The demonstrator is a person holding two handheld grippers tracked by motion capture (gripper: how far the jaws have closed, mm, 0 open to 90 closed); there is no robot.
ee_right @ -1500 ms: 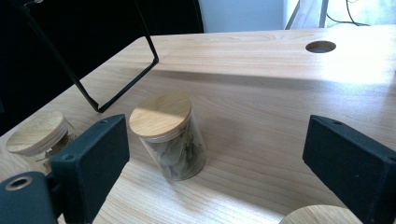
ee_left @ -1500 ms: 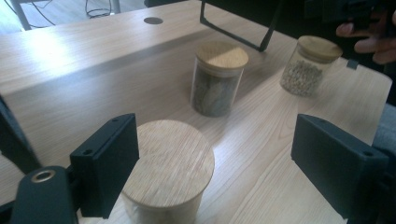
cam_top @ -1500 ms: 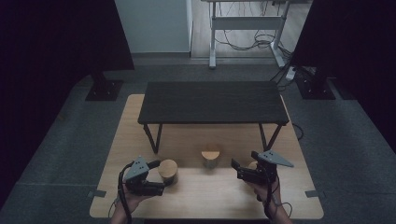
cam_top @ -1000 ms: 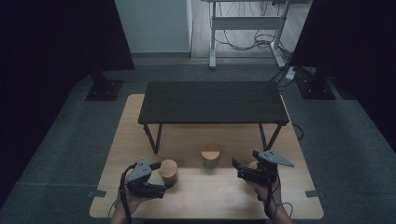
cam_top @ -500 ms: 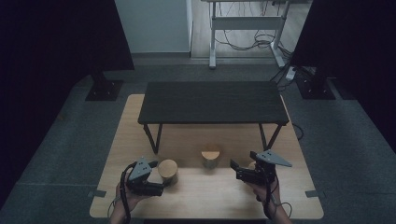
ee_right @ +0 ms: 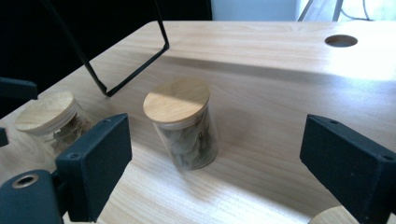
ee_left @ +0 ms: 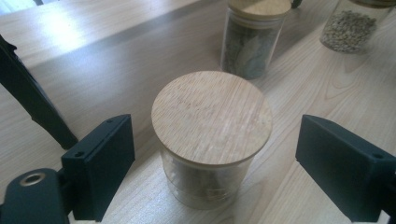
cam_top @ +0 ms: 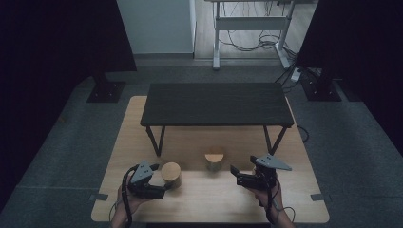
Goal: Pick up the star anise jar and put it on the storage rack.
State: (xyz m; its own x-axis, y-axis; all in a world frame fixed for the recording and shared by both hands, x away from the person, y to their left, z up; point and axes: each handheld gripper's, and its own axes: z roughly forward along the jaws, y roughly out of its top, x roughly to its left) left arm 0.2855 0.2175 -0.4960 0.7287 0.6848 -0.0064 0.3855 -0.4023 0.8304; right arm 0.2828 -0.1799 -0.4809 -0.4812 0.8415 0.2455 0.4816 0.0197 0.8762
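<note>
Left gripper view puts the short jar (ee_left: 211, 140) upright on the table (ee_left: 84, 60) straight ahead, between the spread jaws of the left gripper (ee_left: 212, 175), which have just been opening and touch nothing. The right gripper (cam_top: 236, 175), jaws also apart and just narrowing, sits farther off, facing the tall jar (ee_right: 182, 122).

A light wooden table (cam_top: 142, 118) carries everything — its grain runs pale and smooth, with a round cable hole (ee_right: 341, 40) near one edge. On it stands a low black shelf (cam_top: 218, 103) on thin black metal legs. In front of that shelf sit lidded glass jars: a squat jar (cam_top: 171, 174) at the left, a taller jar of leaves (cam_top: 214, 159) near the middle — and a jar of small grains (ee_left: 352, 25) further off.
</note>
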